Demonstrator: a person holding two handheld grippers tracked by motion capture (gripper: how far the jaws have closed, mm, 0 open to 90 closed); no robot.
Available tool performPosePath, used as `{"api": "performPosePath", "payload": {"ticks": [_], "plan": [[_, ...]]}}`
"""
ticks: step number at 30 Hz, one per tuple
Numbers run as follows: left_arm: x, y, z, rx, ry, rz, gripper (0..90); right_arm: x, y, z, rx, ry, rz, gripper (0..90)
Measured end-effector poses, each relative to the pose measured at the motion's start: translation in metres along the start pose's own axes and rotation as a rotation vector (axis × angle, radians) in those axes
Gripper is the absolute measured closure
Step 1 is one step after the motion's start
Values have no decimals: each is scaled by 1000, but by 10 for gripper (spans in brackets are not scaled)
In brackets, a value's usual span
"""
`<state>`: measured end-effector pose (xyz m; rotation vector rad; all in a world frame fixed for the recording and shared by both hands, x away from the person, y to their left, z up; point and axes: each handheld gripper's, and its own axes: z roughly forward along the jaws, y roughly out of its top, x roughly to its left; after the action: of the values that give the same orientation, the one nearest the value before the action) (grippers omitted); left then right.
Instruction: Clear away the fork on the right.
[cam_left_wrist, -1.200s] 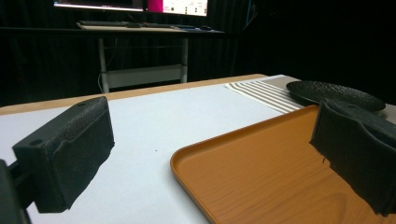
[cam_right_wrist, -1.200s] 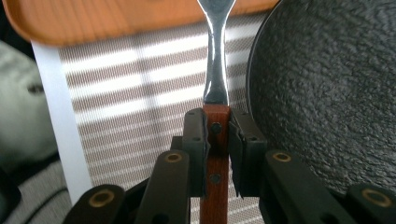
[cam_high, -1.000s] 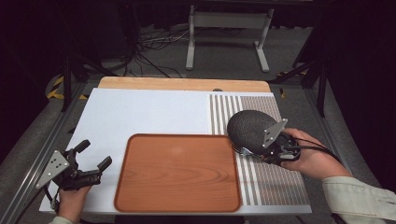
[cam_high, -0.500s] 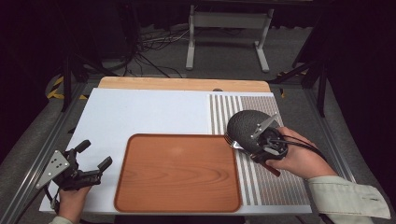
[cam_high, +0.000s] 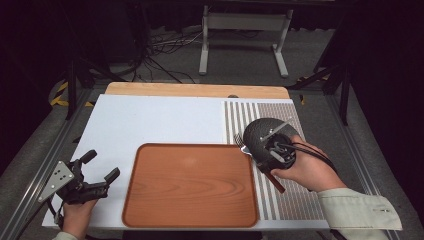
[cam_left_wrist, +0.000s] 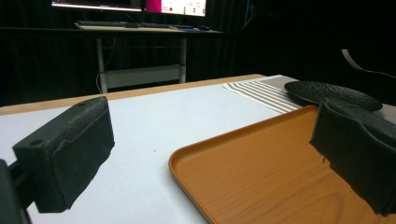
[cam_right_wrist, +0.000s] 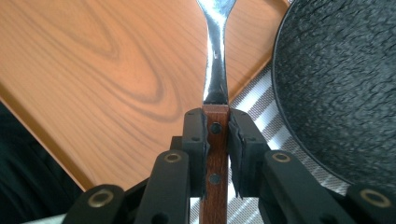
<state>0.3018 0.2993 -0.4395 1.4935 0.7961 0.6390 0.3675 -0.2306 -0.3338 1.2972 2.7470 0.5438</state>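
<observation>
Right gripper (cam_right_wrist: 216, 140), fork (cam_right_wrist: 215, 70) shifted trayward

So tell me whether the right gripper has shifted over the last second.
Yes. The right gripper has swung toward the person's left, carrying the wooden-handled fork from the striped mat toward the orange wood-grain tray's right edge.
</observation>
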Motion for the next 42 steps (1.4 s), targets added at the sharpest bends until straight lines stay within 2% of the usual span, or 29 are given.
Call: {"api": "performPosePath", "payload": {"ticks": [4,19,29,42], "plan": [[0,0,-1,2,0,2,2,8,5,7,-5,1,58,783],[0,1,-1,-5,4,1,2,29,22,25,15,14,176,781],[1,1,-1,-6,4,2,2,33,26,41,44,8,218,780],[1,1,-1,-5,3,3,2,38,26,68,115,10,259,780]]}}
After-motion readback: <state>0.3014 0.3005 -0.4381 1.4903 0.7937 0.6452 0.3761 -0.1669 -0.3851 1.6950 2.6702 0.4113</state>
